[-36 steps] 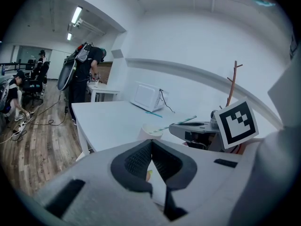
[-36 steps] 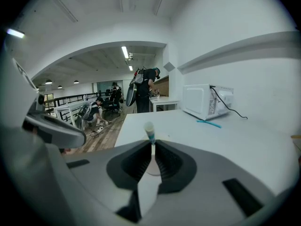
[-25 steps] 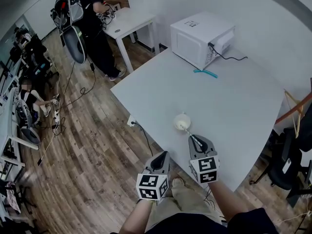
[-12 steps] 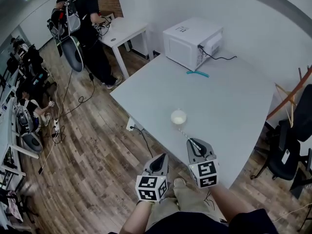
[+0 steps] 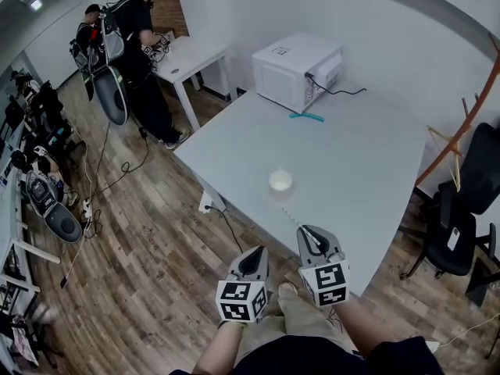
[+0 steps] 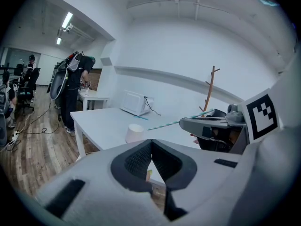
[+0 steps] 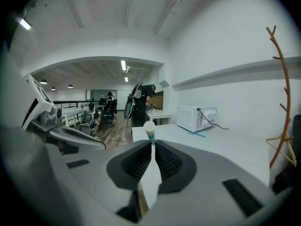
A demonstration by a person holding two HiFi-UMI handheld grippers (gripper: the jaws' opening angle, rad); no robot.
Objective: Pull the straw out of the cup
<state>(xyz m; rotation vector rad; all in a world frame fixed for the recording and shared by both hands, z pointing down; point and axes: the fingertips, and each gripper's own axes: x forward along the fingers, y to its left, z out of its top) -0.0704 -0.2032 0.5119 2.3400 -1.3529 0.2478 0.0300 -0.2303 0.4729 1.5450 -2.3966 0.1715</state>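
The right gripper (image 7: pixel 152 147) pinches the near end of the teal-and-white striped paper straw (image 6: pixel 178 121). The straw's long axis runs straight off the jaws toward the small white paper cup (image 5: pixel 280 180) farther out on the white table (image 5: pixel 367 155), its far tip seemingly just clear of the rim. The left gripper (image 6: pixel 151 147), pressed together on nothing, hangs just to the left.

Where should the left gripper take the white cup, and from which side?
Take the cup by its round side wall, about mid-height, jaws level, coming from the table's near edge, left of the straw. It stands upright with bare table around it.
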